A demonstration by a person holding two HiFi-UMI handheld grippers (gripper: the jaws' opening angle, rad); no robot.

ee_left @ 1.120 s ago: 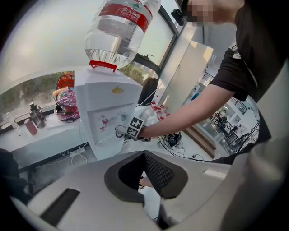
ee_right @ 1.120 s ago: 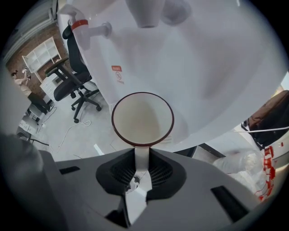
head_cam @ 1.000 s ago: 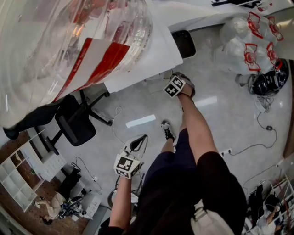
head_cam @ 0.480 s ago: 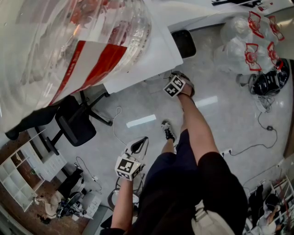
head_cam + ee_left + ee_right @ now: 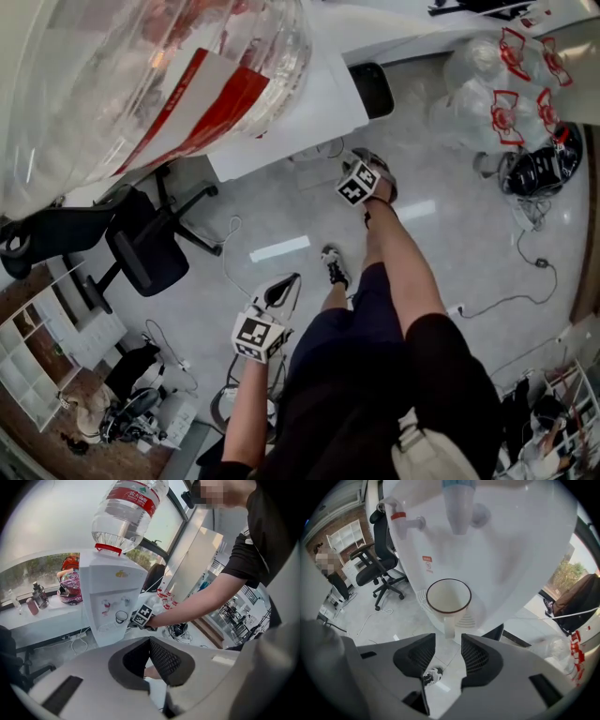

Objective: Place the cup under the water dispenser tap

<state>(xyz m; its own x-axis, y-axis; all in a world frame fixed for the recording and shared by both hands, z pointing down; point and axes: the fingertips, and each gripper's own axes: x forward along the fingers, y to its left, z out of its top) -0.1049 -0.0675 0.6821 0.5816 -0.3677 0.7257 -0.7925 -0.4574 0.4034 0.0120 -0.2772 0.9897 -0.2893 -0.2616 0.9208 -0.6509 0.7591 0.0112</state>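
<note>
A white cup [image 5: 448, 597] with a dark red rim stands on the dispenser's drip tray [image 5: 465, 618], below the blue-topped tap [image 5: 459, 508]; the red tap [image 5: 404, 521] is to its left. My right gripper [image 5: 448, 639] is open. Its jaws have just been opening, and the cup's handle [image 5: 449, 626] sits loose in the gap. In the left gripper view the cup [image 5: 121, 616] shows at the white dispenser [image 5: 110, 592], next to the right gripper [image 5: 142, 616]. My left gripper [image 5: 150, 641] is shut on nothing and hangs low, away from the dispenser. In the head view the right gripper [image 5: 361, 180] is by the dispenser front and the left gripper [image 5: 284, 291] is nearer me.
A large water bottle [image 5: 141, 75] tops the dispenser. A black office chair [image 5: 145, 253] stands on the floor to its left. Clear bags with red print [image 5: 511, 84] and a black helmet-like object [image 5: 544, 169] lie to the right. Cables cross the grey floor [image 5: 469, 244].
The head view has shifted a little. Both grippers stay about where they were, the right one at the dispenser front.
</note>
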